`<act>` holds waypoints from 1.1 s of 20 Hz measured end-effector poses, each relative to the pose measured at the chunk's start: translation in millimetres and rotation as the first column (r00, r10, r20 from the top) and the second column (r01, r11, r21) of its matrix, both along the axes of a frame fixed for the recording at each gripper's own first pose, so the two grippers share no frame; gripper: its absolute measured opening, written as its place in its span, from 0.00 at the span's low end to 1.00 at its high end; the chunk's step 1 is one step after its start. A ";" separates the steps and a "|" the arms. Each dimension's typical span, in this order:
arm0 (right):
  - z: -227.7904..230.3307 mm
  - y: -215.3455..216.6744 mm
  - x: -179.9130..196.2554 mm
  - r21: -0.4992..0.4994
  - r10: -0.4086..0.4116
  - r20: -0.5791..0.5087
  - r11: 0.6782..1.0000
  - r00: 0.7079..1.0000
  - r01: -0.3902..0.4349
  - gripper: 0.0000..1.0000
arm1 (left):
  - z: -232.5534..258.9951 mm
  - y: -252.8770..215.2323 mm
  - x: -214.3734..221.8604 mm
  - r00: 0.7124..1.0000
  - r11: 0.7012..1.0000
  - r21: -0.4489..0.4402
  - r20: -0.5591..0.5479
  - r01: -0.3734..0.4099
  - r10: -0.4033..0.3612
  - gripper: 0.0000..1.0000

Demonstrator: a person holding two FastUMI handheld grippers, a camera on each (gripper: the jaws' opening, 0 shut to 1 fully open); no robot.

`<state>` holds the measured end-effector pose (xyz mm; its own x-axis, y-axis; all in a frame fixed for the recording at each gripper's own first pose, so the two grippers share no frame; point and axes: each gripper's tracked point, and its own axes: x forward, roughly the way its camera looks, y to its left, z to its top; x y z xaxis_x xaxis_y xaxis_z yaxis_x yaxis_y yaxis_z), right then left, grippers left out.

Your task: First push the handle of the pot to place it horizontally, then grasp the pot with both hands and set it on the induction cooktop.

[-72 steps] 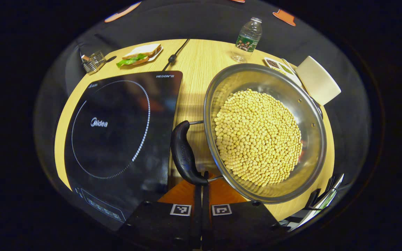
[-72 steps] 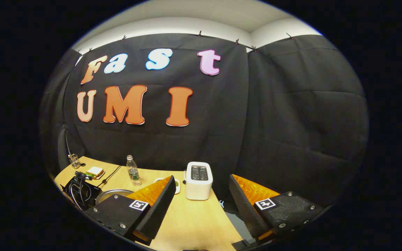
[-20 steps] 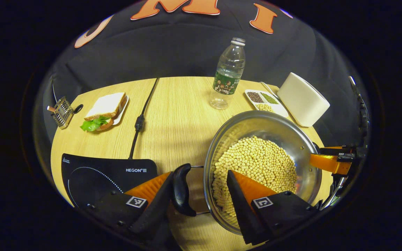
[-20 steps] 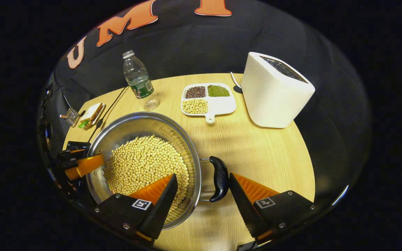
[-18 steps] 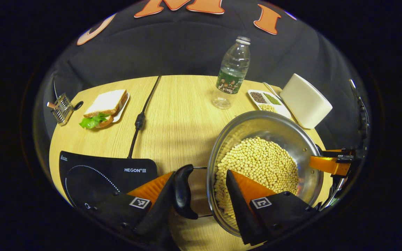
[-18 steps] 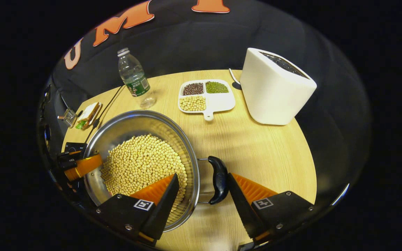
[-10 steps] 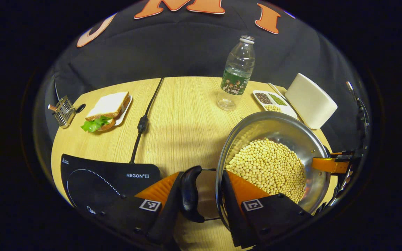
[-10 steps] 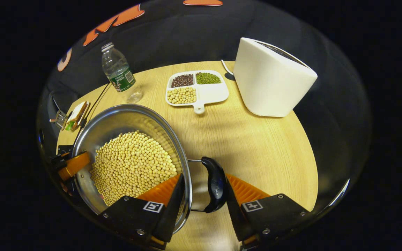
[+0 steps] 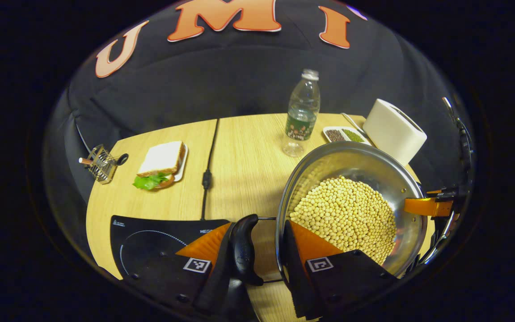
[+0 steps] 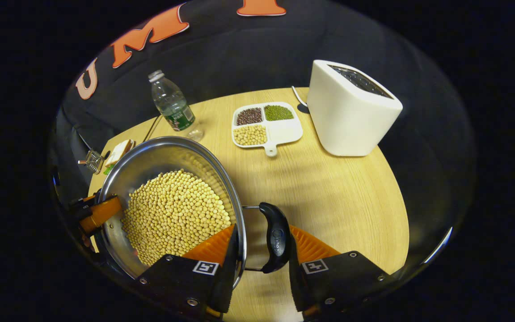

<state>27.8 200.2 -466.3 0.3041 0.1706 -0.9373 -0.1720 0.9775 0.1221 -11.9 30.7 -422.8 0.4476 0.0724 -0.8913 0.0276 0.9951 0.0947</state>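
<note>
The induction cooktop (image 9: 150, 239), at the desk's (image 9: 244, 161) near-left edge, bears partly hidden white lettering. The pot (image 9: 351, 210) of soybeans sits right of it, its handles (image 9: 244, 255) pointing sideways. The left claw (image 9: 257, 268) and right claw (image 10: 257, 264) each clamp rim and handle.

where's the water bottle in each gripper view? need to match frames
Left gripper view: water bottle stands upper centre-right, at the table's far edge, beyond the pot.
Right gripper view: it stands upper left, beyond the pot.
Shared landmark: the white toaster, with the divided bean dish between it and the bottle.
</note>
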 end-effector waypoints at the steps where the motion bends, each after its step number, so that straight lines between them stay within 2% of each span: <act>1: 12.6 4.8 3.4 0.009 0.014 0.025 1.000 1.000 -0.014 0.53 | 12.6 4.2 1.2 1.000 1.000 0.003 0.017 -0.013 0.013 0.63; 6: 69.5 31.8 12.7 0.045 0.083 0.104 0.995 0.991 -0.088 0.53 | 82.6 27.1 -2.7 0.990 0.995 0.038 0.104 -0.096 0.091 0.64; 12: 123.7 65.9 7.6 0.080 0.169 0.175 0.979 0.970 -0.185 0.53 | 149.7 43.8 -30.3 0.968 0.975 0.090 0.169 -0.205 0.188 0.63; 17: 146.6 101.6 -7.6 0.102 0.194 0.200 0.971 0.960 -0.217 0.53 | 172.7 46.1 -39.5 0.955 0.963 0.118 0.205 -0.242 0.214 0.63; 19: 151.3 120.1 -11.8 0.100 0.200 0.209 0.969 0.957 -0.224 0.50 | 177.4 50.8 -36.4 0.953 0.964 0.113 0.215 -0.243 0.215 0.64; 22: 153.4 155.9 -17.4 0.075 0.199 0.209 0.973 0.958 -0.218 0.50 | 174.8 59.4 -37.8 0.957 0.966 0.096 0.190 -0.242 0.221 0.63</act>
